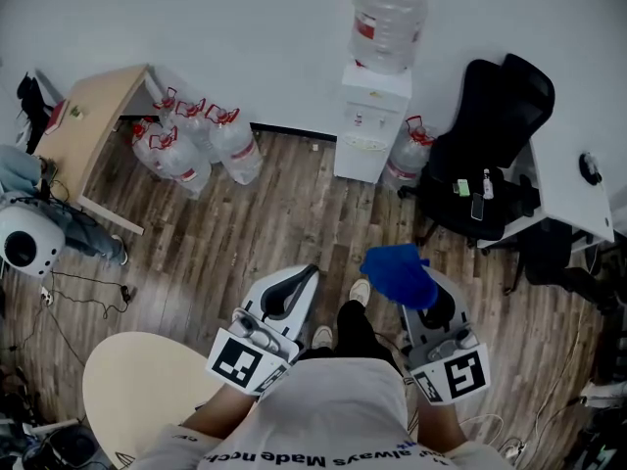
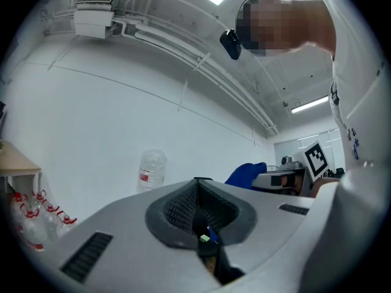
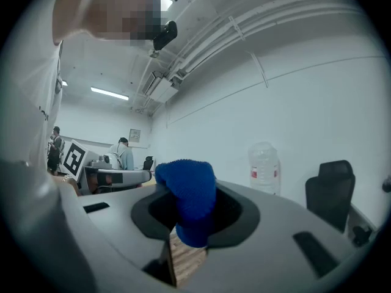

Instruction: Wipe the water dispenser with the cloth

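The white water dispenser (image 1: 371,123) stands against the far wall with a clear bottle (image 1: 388,16) on top; that bottle (image 2: 151,170) (image 3: 264,167) also shows in both gripper views. My right gripper (image 1: 419,287) is shut on a blue cloth (image 1: 400,273) (image 3: 186,199), which bunches up out of its jaws. It is held well short of the dispenser. My left gripper (image 1: 293,285) (image 2: 197,201) is shut with nothing in it, its jaws pressed together, beside the right one.
Several spare water jugs (image 1: 191,140) lie left of the dispenser, and one jug (image 1: 406,157) sits at its right. A black office chair (image 1: 487,155) and white desk (image 1: 578,179) stand at right, a wooden table (image 1: 88,125) at left, a round table (image 1: 137,385) near me.
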